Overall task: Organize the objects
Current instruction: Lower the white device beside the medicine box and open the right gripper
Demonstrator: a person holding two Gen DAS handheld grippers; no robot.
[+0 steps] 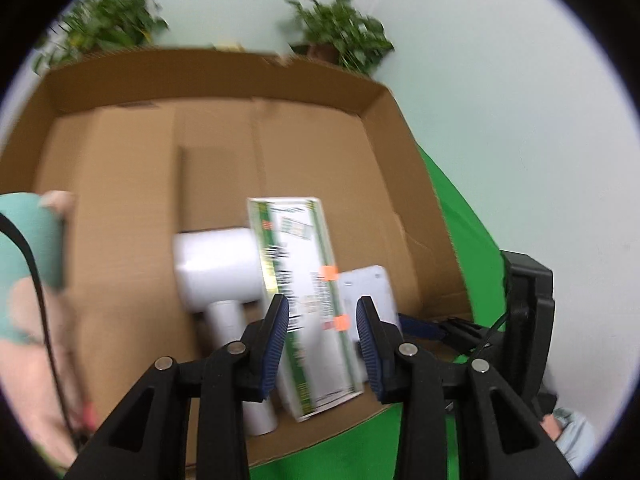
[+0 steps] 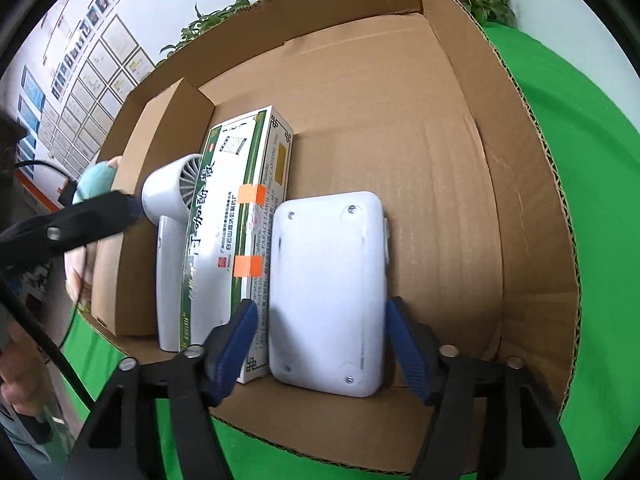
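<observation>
A shallow cardboard box (image 2: 460,152) holds three things side by side: a white handheld fan (image 2: 170,240), a white and green medicine carton (image 2: 232,216) with orange tape, and a white flat device (image 2: 328,292). My right gripper (image 2: 318,320) is open, its blue pads either side of the white device's near end, not pressing it. My left gripper (image 1: 322,320) is open just above the carton (image 1: 304,280), with the fan (image 1: 218,272) to its left and the device (image 1: 368,288) to its right. The left view is blurred.
The box (image 1: 120,200) sits on a green cloth (image 2: 580,200). Potted plants (image 1: 344,32) stand behind it against a pale wall. A person's arm in a teal sleeve (image 1: 28,236) is at the left. The box's far half shows bare cardboard.
</observation>
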